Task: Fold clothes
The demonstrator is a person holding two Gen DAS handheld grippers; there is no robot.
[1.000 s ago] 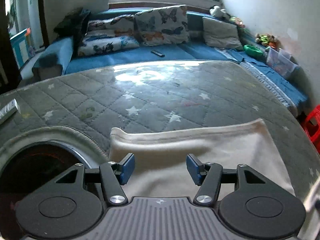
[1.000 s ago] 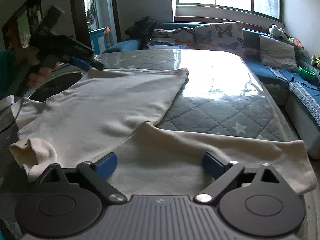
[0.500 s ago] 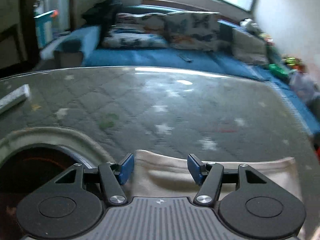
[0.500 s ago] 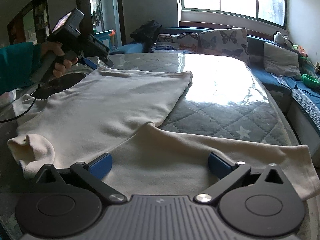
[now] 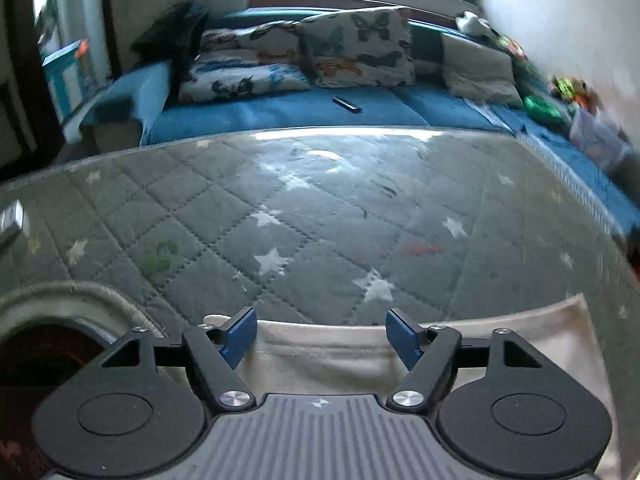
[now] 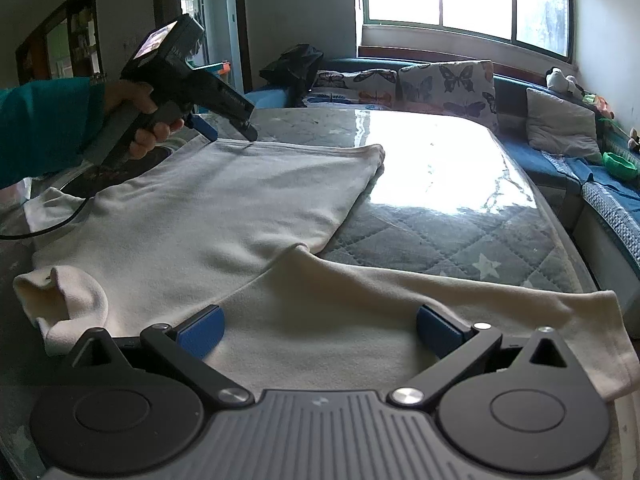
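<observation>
Covering most of the desk (image 6: 460, 184) is a grey quilted mat with stars, glossy where the window light hits it. Behind it runs a blue sofa (image 5: 280, 112) with butterfly pillows (image 5: 360, 52) and a dark remote (image 5: 347, 104) lying on the seat.

Next biggest thing is the shirt (image 6: 208, 216), cream coloured, spread flat on the near-left part of the desk. One sleeve (image 6: 460, 312) stretches out to the right along the near edge, and a bit of fabric at the near left is rolled up on itself.

Containers: there's a clear plastic box (image 5: 596, 140) at the far right end of the sofa with something in it, too blurry to say what. A green bowl-ish thing (image 6: 620, 165) sits near it, can't see its contents.

Left gripper (image 6: 228, 130) is held in a hand (image 6: 138, 120) with a teal cuff, at the shirt's far edge. Its fingers are spread, tips right down at the hem; from the left wrist view the hem (image 5: 320, 334) runs between them, not pinched.

Right gripper (image 6: 318, 330) sits low over the sleeve near the armpit, fingers spread wide with fabric lying between them, nothing pinched.
</observation>
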